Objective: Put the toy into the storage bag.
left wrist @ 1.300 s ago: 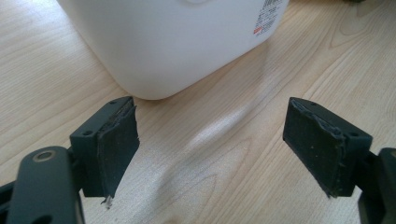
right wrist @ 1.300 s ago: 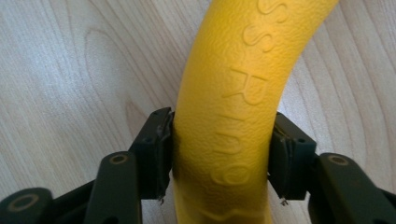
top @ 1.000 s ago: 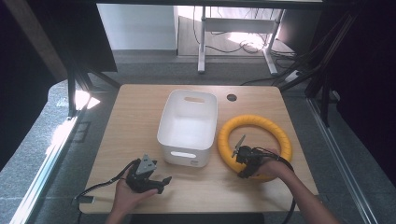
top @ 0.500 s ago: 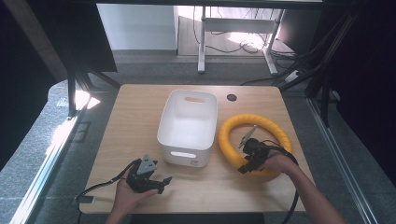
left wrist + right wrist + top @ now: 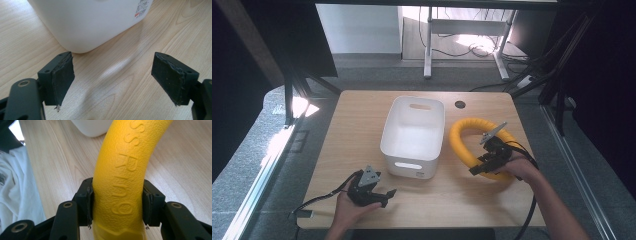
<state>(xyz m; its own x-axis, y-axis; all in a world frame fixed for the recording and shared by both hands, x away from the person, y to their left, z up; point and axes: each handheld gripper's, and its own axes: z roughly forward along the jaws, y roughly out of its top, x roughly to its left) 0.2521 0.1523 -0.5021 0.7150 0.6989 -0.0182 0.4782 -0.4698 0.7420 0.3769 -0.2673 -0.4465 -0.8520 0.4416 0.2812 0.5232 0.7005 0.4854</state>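
Note:
A thick yellow ring (image 5: pixel 467 135) with raised lettering lies to the right of a white plastic bin (image 5: pixel 413 135) on the wooden table. My right gripper (image 5: pixel 482 165) is shut on the ring's near side. In the right gripper view both pads press on the ring (image 5: pixel 120 180), whose near part is raised off the table. At the front left, my left gripper (image 5: pixel 384 195) rests open with nothing between its jaws. The left gripper view looks past its pads (image 5: pixel 62 77) at the bin's near corner (image 5: pixel 82 22).
The table (image 5: pixel 352 125) has a round cable hole (image 5: pixel 460 104) behind the ring. Cables trail from both grippers over the front edge. Bare wood lies left of the bin. A white sleeve (image 5: pixel 15 185) shows at the table edge in the right gripper view.
My right gripper has moved up and toward the back right with the yellow ring in it, and the ring's near side has lifted. The left gripper has stayed where it was.

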